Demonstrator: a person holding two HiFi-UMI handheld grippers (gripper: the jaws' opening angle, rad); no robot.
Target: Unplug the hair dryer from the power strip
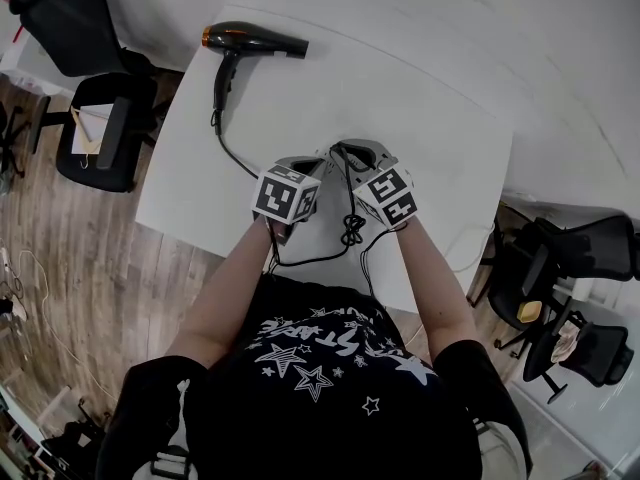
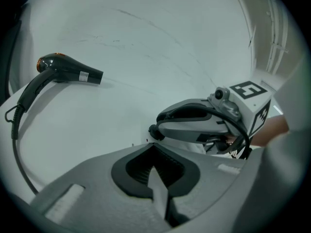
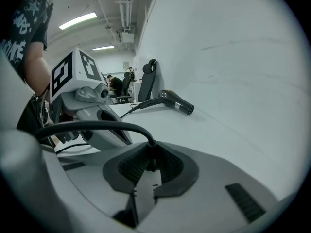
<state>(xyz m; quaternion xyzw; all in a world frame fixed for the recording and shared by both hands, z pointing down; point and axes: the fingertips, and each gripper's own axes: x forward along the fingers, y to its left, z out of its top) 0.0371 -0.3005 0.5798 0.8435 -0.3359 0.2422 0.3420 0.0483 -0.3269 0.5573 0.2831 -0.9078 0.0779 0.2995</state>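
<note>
A black hair dryer with an orange rear end (image 1: pixel 255 41) lies on its side at the far left of the white table (image 1: pixel 420 88), well apart from both grippers. Its nozzle points right. Its black cord (image 1: pixel 228 143) runs from the handle along the table's left part toward the near edge, where it reaches the two grippers. A bundled knot of it sits just below them, between the person's forearms.

The left gripper (image 1: pixel 318 160) and the right gripper (image 1: pixel 352 153) are just beside each other at the near middle of the table, with their tips angled toward one another.

In the right gripper view, the right gripper (image 3: pixel 148 171) has its jaws clamped on the black cord (image 3: pixel 97 125), which arches in from the left and ends right at the dark pads. The left gripper (image 3: pixel 114 130) is close by on the left, and the hair dryer (image 3: pixel 176 101) lies farther off.

In the left gripper view, the left gripper (image 2: pixel 158 178) has its jaws drawn together. Only a pale sliver shows between the pads, and it may be part of the gripper itself. The right gripper (image 2: pixel 156 130) sits just ahead to the right, and the hair dryer (image 2: pixel 70 69) is at the far left.

The power strip cannot be made out in any view.

Black office chairs (image 1: pixel 95 118) stand on the wooden floor (image 1: pixel 60 268) to the left of the table.
</note>
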